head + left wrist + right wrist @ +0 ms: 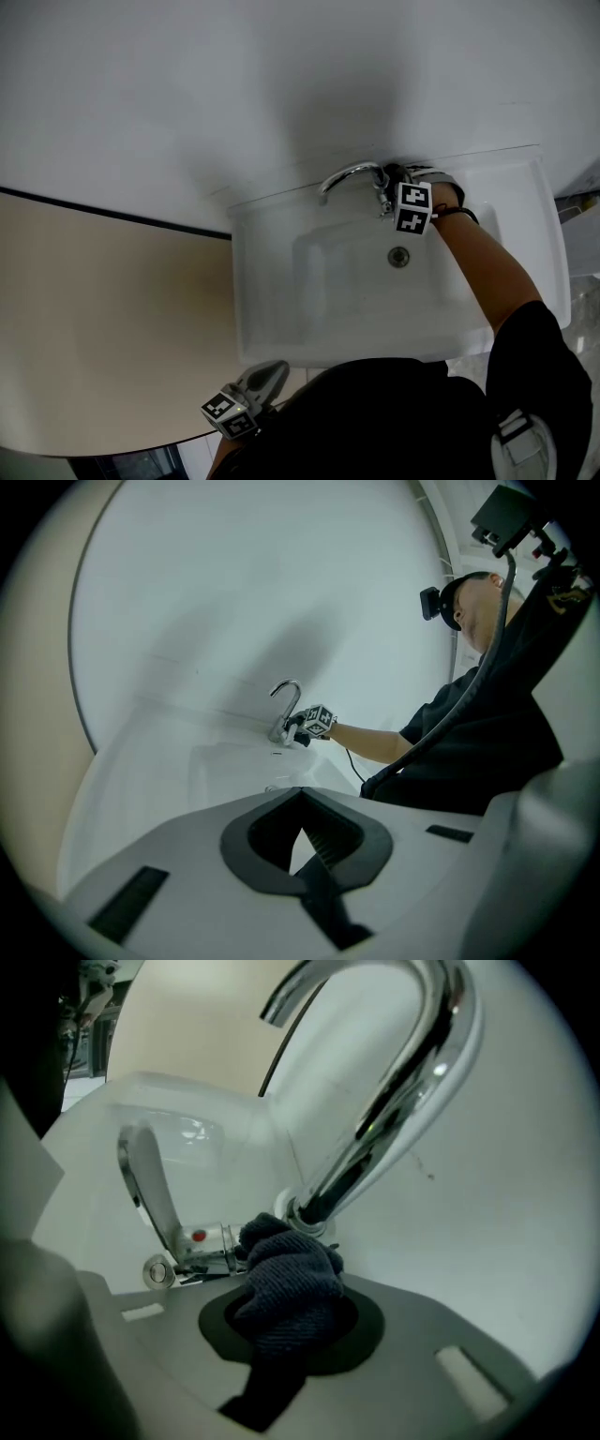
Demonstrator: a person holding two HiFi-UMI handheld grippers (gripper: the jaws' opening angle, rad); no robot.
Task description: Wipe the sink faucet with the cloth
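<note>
1. The cloth (286, 1283), a dark knitted wad, sat pinched in the right tool (281, 1312), whose jaws were nearly together on it. Its bunched front end bulged past the tips and lay at the foot of the faucet (394, 1101), touching the base collar or all but touching it.
2. The cloth looked light, soft and limp. It would probably fold round the tube rather than scrape it, but it could drag out of a shallow pinch. A hold deep in the wad, as here, seemed the right one.
3. The faucet was fixed, stiff, polished metal and probably slippery, so the cloth should glide along it. The lever (150, 1194) stood just left of the base in the right gripper view, and a nudge might turn it.
4. The wall (234, 94) rose close behind the faucet at the far edge of the sink (281, 309), leaving little room there. The open basin around the drain (399, 256), on the near side, offered free space. The spout's arch overhead would limit any lift.
5. The left tool (305, 855) was pressed together and empty, well apart from the faucet by the sink's near left corner.
</note>
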